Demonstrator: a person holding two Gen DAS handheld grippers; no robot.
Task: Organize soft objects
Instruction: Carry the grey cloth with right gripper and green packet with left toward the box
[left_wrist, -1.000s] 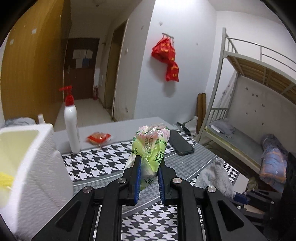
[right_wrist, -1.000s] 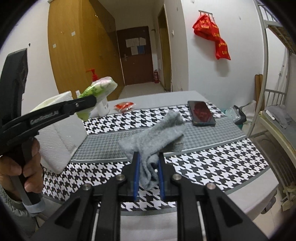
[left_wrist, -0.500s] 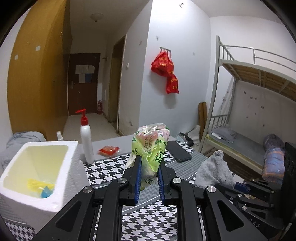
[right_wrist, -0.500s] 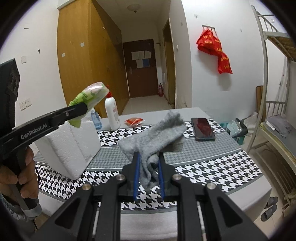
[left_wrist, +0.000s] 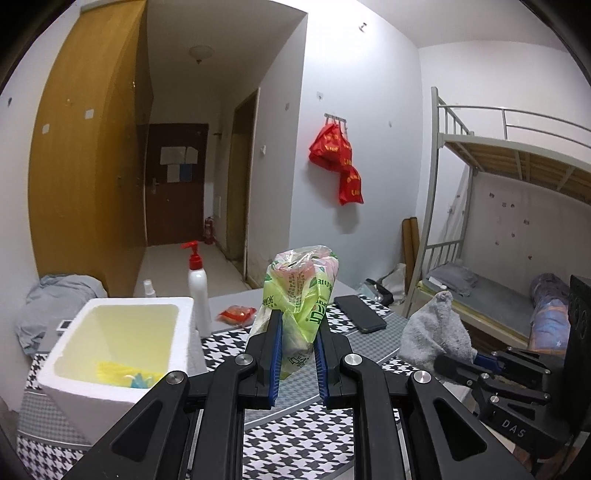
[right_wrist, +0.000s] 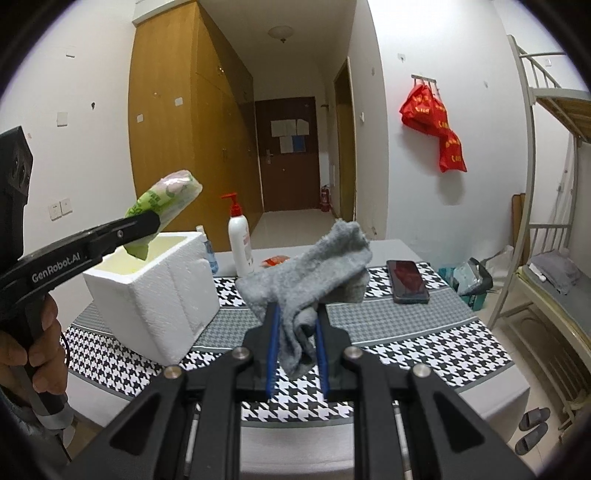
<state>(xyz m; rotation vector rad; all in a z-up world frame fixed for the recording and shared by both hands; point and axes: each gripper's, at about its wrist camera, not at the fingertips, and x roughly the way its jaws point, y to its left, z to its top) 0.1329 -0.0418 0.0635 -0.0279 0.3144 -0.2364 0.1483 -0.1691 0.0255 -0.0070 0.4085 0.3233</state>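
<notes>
the left gripper is clamped on a soft green-and-pink plastic-wrapped tissue pack, which is held upright between the blue pads. the same grip was seen a second ago, but the pack has been carried higher and nearer the open white foam box; in the right wrist view the pack is now seen above the box's rim, where earlier it was lower and beside it. the box's opening, with yellow and blue items at the bottom, is now looked into from above. the right gripper is closed on a grey fluffy cloth, lifted clear of the black-and-white houndstooth table cover, as before. a white pump bottle with a red top stands behind the box, and a black phone lies on the cover's far right.
</notes>
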